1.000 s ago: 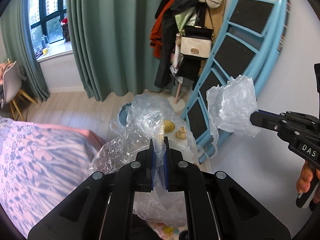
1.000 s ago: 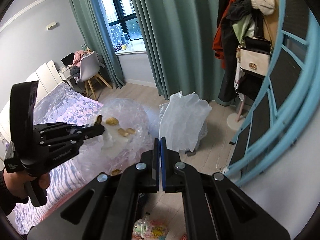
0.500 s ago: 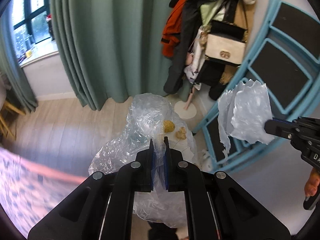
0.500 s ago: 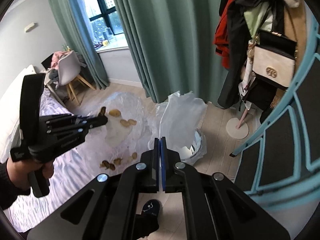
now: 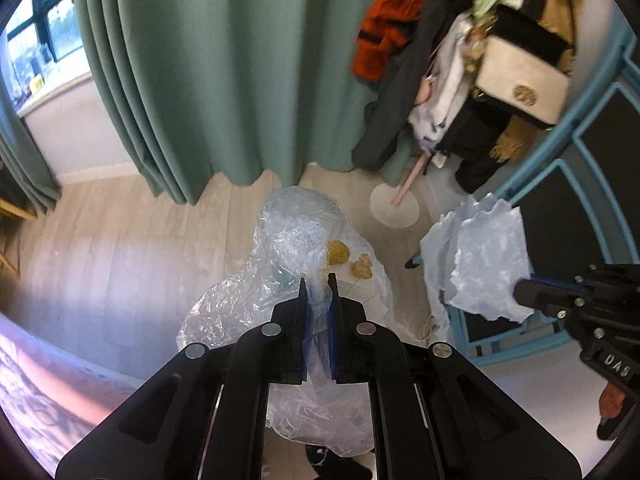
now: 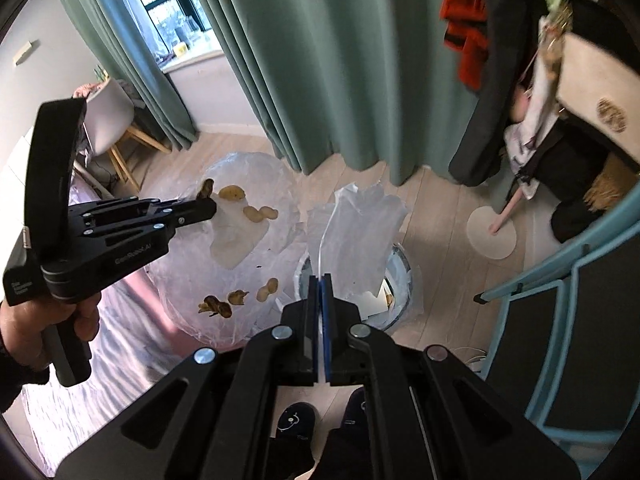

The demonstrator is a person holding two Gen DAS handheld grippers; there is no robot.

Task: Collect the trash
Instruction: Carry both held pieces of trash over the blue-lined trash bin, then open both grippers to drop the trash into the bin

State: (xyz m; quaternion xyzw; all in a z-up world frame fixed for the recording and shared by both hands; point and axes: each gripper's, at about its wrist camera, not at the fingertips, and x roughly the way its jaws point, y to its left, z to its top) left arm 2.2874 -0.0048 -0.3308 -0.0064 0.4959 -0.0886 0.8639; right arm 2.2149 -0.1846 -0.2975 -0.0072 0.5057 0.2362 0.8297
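A clear plastic sheet (image 5: 296,240) (image 6: 240,248) hangs between my two grippers, sagging, with several yellow-brown food scraps (image 5: 338,252) (image 6: 260,214) lying in it. My left gripper (image 5: 318,280) (image 6: 210,210) is shut on one bunched edge of the sheet. My right gripper (image 6: 321,278) (image 5: 520,292) is shut on another edge, which stands up as a crumpled flap (image 6: 356,220) (image 5: 484,264). A round trash bin (image 6: 402,276) with a plastic liner sits on the floor just beyond the right fingertips, with paper (image 6: 372,304) inside it.
Green curtains (image 5: 224,80) hang ahead. A coat rack with clothes and a white bag (image 5: 520,76) stands at the right on a round base (image 6: 492,236). A blue frame (image 6: 560,280) leans at the right. The bed (image 5: 40,380) is at the left, and slippered feet (image 6: 292,420) are below.
Both grippers have carried the sheet away from the bed toward the curtain and lower. The bin has come into view under the right gripper. Both grips are unchanged.
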